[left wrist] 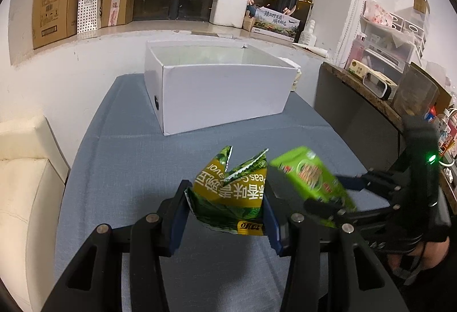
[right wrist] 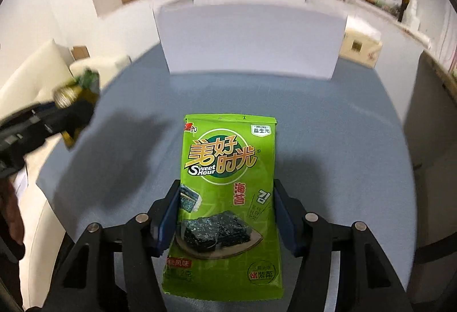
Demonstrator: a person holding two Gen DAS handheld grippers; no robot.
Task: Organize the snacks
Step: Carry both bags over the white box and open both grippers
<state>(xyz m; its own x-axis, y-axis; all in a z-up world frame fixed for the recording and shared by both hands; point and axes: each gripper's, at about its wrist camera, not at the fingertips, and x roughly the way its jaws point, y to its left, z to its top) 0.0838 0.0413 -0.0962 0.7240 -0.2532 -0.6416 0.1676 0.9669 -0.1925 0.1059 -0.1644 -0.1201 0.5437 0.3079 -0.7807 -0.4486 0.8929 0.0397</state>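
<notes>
Lowest in the left wrist view, the left gripper (left wrist: 225, 205) is clamped on a dark green pea snack bag (left wrist: 228, 195); both blue pads press its crumpled sides, and its torn or folded top points up toward the centre of the frame. The bag's lower edge is hidden behind the fingers, and its print reads upside down.

In the right wrist view, the right gripper (right wrist: 227, 215) holds a bright green seaweed packet (right wrist: 228, 192) between its blue pads, gripped at its long edges with the front facing the camera. The left pad meets the packet's edge; the right pad appears to touch it too, though that contact is hard to confirm. The packet's bottom end is partly covered by the black finger arms.

At the right of the left wrist view, the same packet is blurred, and the person's hand (left wrist: 411, 257) on the right gripper is cut off by the frame's edge. At the left of the right wrist view, the left gripper and its bag are a dark smear.

Beyond both lies the blue tablecloth (left wrist: 120, 157). Farther up the frame stands an open white box (left wrist: 222, 95), its interior mostly hidden by its front wall.
</notes>
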